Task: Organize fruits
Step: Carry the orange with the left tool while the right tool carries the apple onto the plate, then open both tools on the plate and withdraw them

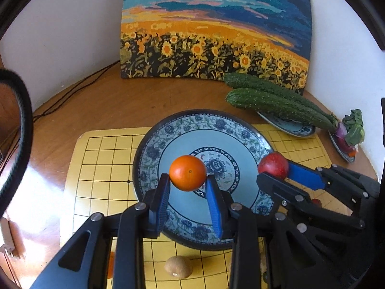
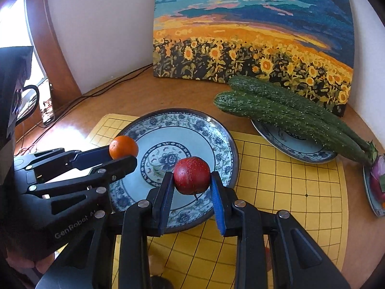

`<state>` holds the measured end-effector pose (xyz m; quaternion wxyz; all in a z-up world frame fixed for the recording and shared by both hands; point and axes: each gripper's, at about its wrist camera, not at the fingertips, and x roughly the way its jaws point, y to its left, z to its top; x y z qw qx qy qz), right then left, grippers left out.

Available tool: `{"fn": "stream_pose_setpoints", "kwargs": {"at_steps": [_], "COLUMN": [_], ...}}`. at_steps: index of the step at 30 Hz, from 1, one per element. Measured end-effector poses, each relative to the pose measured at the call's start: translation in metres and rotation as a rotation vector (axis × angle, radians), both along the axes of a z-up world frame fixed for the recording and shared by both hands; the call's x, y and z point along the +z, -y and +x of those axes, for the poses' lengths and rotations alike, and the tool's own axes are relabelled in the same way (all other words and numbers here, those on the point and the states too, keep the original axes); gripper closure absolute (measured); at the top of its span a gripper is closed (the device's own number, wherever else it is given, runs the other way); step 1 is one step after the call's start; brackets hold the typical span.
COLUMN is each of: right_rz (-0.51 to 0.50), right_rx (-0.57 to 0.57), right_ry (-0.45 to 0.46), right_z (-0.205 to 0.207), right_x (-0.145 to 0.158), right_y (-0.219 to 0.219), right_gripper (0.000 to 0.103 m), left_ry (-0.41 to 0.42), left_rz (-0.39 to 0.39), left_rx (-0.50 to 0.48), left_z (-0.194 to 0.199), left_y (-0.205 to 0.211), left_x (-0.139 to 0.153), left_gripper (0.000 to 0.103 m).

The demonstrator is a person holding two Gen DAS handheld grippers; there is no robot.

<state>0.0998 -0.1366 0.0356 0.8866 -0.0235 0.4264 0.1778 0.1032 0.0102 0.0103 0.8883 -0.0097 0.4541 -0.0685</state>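
Left tongs (image 1: 187, 183) pinch an orange (image 1: 187, 173), right tongs (image 2: 191, 180) an apple (image 2: 191, 175) — cucumbers (image 2: 284, 113) beyond the plate (image 2: 207, 130).

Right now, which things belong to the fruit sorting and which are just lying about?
In the job:
orange in left tool
red apple in right tool
big patterned plate
kiwi

Lying about:
cucumbers
sunflower painting
grid mat
cables

both tongs angled downward side by side, left tongs (image 1: 187, 180) and right tongs (image 2: 192, 179) each clamped around something round
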Motion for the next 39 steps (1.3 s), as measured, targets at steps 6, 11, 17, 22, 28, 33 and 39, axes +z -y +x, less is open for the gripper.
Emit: {"fn": "stream_pose_setpoints", "kwargs": {"at_steps": [6, 11, 17, 22, 28, 33, 39], "right_rz": [-0.009, -0.013, -0.016, -0.007, -0.019, -0.004, 0.031], "right_rx": [0.002, 0.002, -0.002, -0.01, -0.013, -0.013, -0.024], "right_ry": [-0.008, -0.021, -0.029, -0.05, -0.051, -0.029, -0.009], "right_z": [0.009, 0.013, 0.014, 0.016, 0.015, 0.008, -0.01], "right_x": [-0.009, -0.015, -0.017, -0.018, -0.015, -0.003, 0.012], "right_y": [-0.003, -0.004, -0.004, -0.002, 0.0, 0.007, 0.017], "right_gripper": [0.071, 0.072, 0.071, 0.071, 0.069, 0.056, 0.055], "left_ry": [-0.004, -0.01, -0.011, -0.008, -0.005, -0.003, 0.013], "left_rz": [-0.004, -0.005, -0.007, -0.004, 0.012, 0.002, 0.003], "left_rx": [0.011, 0.008, 0.003, -0.002, -0.008, -0.005, -0.02], "left_z": [0.007, 0.01, 0.01, 0.008, 0.004, -0.003, -0.018], "left_y": [-0.002, -0.001, -0.001, 0.0, 0.002, -0.003, -0.006], "left_x": [-0.005, -0.009, -0.01, -0.009, -0.004, 0.003, 0.016], "left_gripper": [0.071, 0.072, 0.072, 0.072, 0.07, 0.064, 0.062]}}
